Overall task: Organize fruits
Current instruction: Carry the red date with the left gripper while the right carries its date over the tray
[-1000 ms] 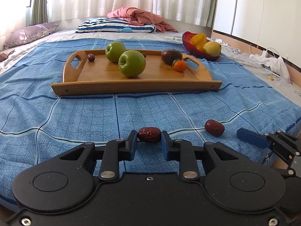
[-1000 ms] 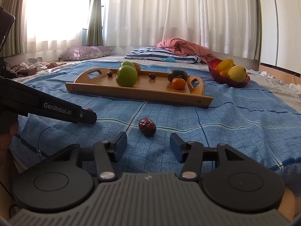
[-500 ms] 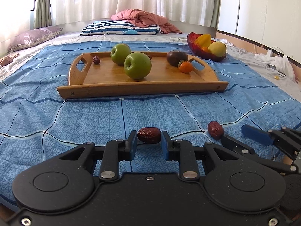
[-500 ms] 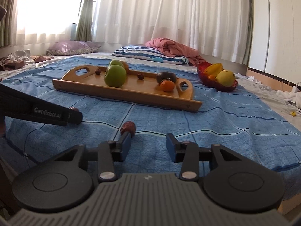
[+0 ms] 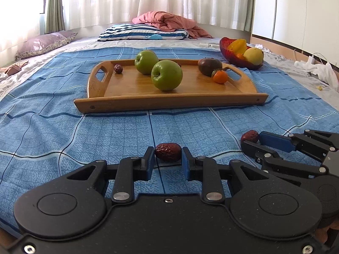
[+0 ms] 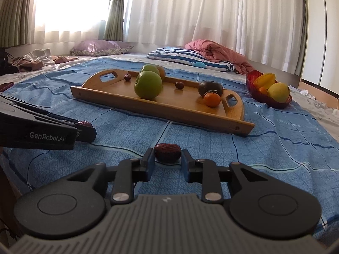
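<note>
My left gripper (image 5: 167, 158) is shut on a red date (image 5: 168, 155) just above the blue bedspread. My right gripper (image 6: 167, 158) is shut on a second red date (image 6: 167, 152) low over the bedspread; it also shows in the left wrist view (image 5: 250, 136). A wooden tray (image 5: 169, 103) lies ahead of both, holding two green apples (image 5: 166, 77), a dark persimmon (image 5: 209, 66), a small orange (image 5: 220, 76) and small dates (image 5: 118, 68). The left gripper's tip with its date (image 6: 85, 124) shows in the right wrist view.
A red bowl (image 5: 233, 58) with yellow fruit stands right of the tray. A striped pillow (image 5: 144, 32) and pink blanket (image 5: 169, 22) lie at the bed's head, a purple pillow (image 5: 42, 44) at the left. White clothes (image 5: 317, 69) lie at the right.
The right gripper moved forward to the loose date and shut on it. The left gripper still holds its date and has moved slightly closer to the tray.
</note>
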